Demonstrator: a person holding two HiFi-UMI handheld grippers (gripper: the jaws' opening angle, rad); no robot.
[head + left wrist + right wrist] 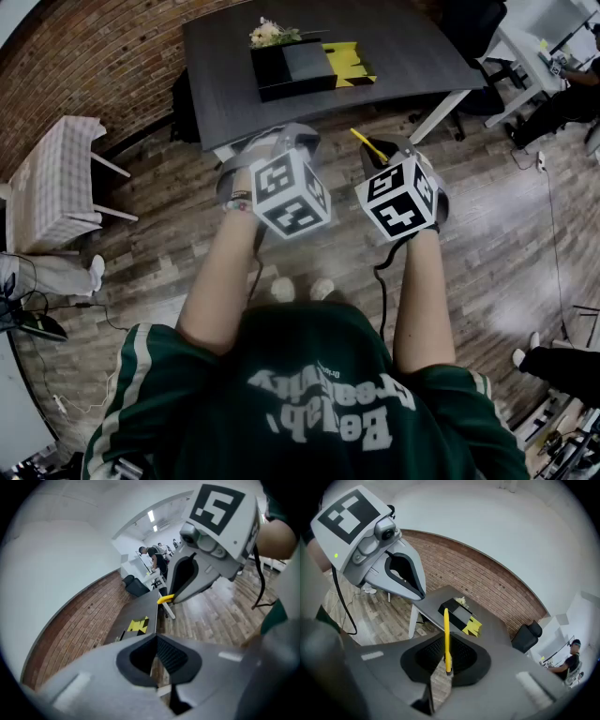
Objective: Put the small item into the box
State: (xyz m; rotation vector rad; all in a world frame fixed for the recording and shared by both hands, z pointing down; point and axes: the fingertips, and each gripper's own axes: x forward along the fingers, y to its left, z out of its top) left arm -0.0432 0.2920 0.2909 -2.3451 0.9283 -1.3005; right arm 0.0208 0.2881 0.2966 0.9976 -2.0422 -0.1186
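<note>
Yellow stick (446,630), clamped in right gripper (444,666) — protruding past its 2 jaws

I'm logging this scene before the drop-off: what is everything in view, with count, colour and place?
table: 1, dark grey, ahead by the brick wall
box: 1, black, on the table
flowers: 1 bunch, pale, at the box's far edge
sheet: 1, yellow, on the table against the box's right end
stick: 1, yellow, thin, between the right gripper's jaws
side table: 1, pale checked cloth, on the floor at left
office chair: 1, black, past the table's right end
seated person: 1, dark clothes, at a white desk far right
left gripper: 1, grey, jaws together, empty
right gripper: 1, grey, shut on the stick
forearms: 2, bare, below the grippers
</note>
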